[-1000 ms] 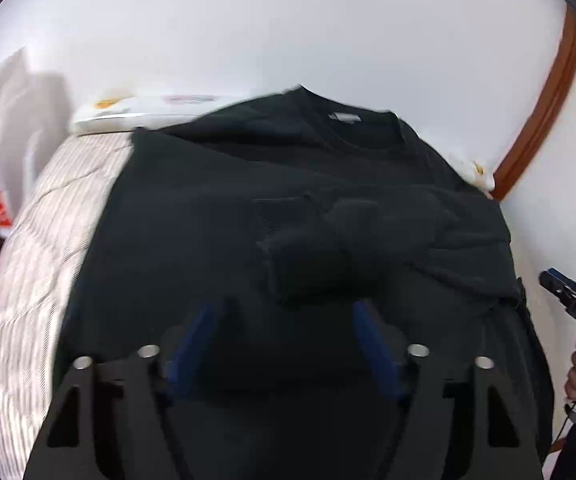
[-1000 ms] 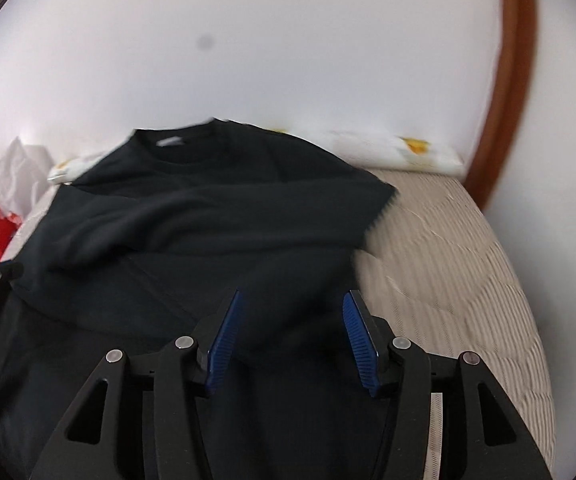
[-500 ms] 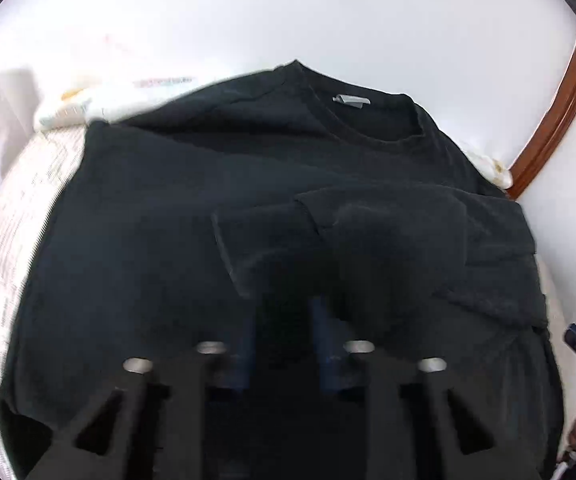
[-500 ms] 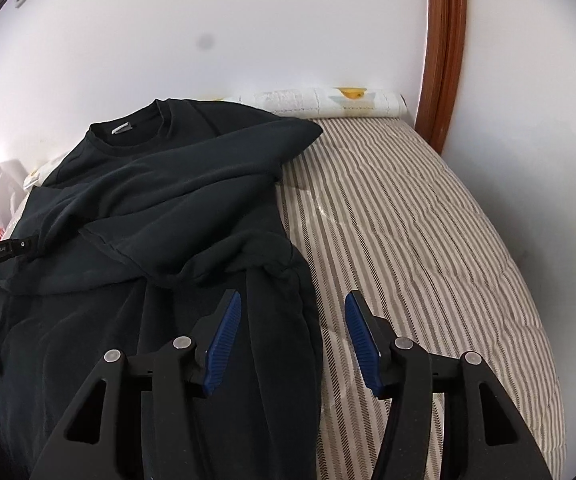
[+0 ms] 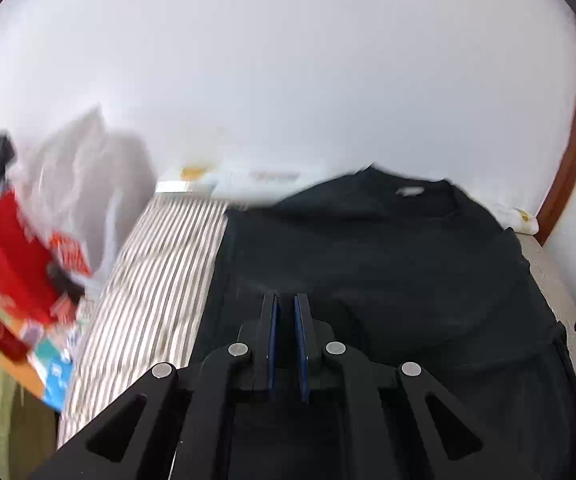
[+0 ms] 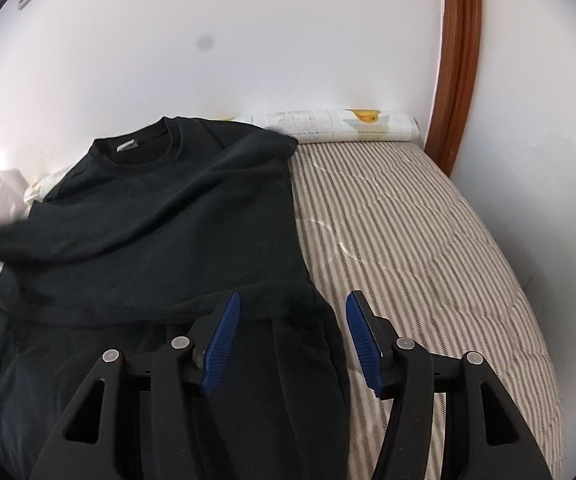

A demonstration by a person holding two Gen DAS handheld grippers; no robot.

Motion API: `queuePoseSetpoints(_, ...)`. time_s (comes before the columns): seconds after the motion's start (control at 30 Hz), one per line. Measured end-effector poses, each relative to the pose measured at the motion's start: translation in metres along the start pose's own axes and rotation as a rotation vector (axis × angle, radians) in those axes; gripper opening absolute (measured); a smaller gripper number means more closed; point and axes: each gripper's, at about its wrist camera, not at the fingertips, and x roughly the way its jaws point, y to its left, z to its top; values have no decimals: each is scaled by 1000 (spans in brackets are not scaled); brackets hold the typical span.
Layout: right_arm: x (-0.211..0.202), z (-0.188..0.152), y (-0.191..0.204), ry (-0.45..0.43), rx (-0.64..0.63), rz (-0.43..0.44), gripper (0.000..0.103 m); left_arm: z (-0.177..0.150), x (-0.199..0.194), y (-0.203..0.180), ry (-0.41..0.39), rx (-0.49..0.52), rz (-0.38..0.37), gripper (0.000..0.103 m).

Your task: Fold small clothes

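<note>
Right wrist view shows you the bed (image 6: 427, 240), its striped cover bare on the right side and running up to a white wall (image 6: 248, 40) with a brown wooden frame (image 6: 457, 60) in the corner. A rolled printed sheet (image 6: 343, 126) lies along the wall at the head of the bed. Your black sweater (image 6: 176, 216) lies flat on the left half, collar toward the wall, one sleeve folded across the chest. Your right tool (image 6: 291, 312) hovers with its pads apart above the sweater's lower edge, gripping nothing. Your left tool (image 5: 286, 320) has its pads together; whether cloth is pinched between them you cannot tell. Beside the bed sit a red bag (image 5: 4, 256) and a white plastic bag (image 5: 84, 168).
</note>
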Motion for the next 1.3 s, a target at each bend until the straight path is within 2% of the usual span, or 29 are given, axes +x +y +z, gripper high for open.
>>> queuePoseSetpoints(0.07,8,4,3,6,-5,-33,56,-12,11,10,44,-33,-8,8)
queuePoseSetpoints(0.17,21,5,5,24,-8,-53,56,-33,24,23,105,-58,19,6)
queuePoseSetpoints(0.27,36,2,2,39,-16,-73,56,-41,33,31,146,-98,-9,6)
queuePoseSetpoints(0.4,57,-2,-2,102,-20,-100,58,-42,27,37,141,-126,-37,7)
queuePoseSetpoints(0.53,55,-5,1,98,-36,-123,59,-39,27,32,142,-105,-42,16)
queuePoseSetpoints(0.67,31,-5,3,59,-33,-98,60,-39,23,17,135,-63,-28,17)
queuePoseSetpoints(0.7,24,-5,5,48,-34,-85,64,-39,20,12,130,-49,-28,17)
queuePoseSetpoints(0.73,14,-6,6,33,-36,-61,72,-39,16,9,123,-35,-25,17)
queuePoseSetpoints(0.8,-3,-7,9,1,-40,-42,78,-41,6,2,99,-13,-18,17)
queuePoseSetpoints(0.9,-27,-10,13,-33,-51,-50,79,-44,-12,-5,78,-5,-29,17)
queuePoseSetpoints(0.97,-39,-13,14,-19,-54,-25,80,-49,-25,-8,78,-3,-50,17)
queuePoseSetpoints(1.07,-58,-24,13,-20,-39,3,80,-58,-44,-13,50,14,-12,17)
queuePoseSetpoints(1.17,-79,-36,7,-71,14,-19,80,-70,-61,-14,56,5,-19,17)
queuePoseSetpoints(1.23,-90,-41,3,-77,38,-35,85,-78,-73,-12,56,-10,-36,17)
queuePoseSetpoints(1.3,-101,-47,-2,-80,55,-43,88,-88,-86,-11,40,-15,-20,17)
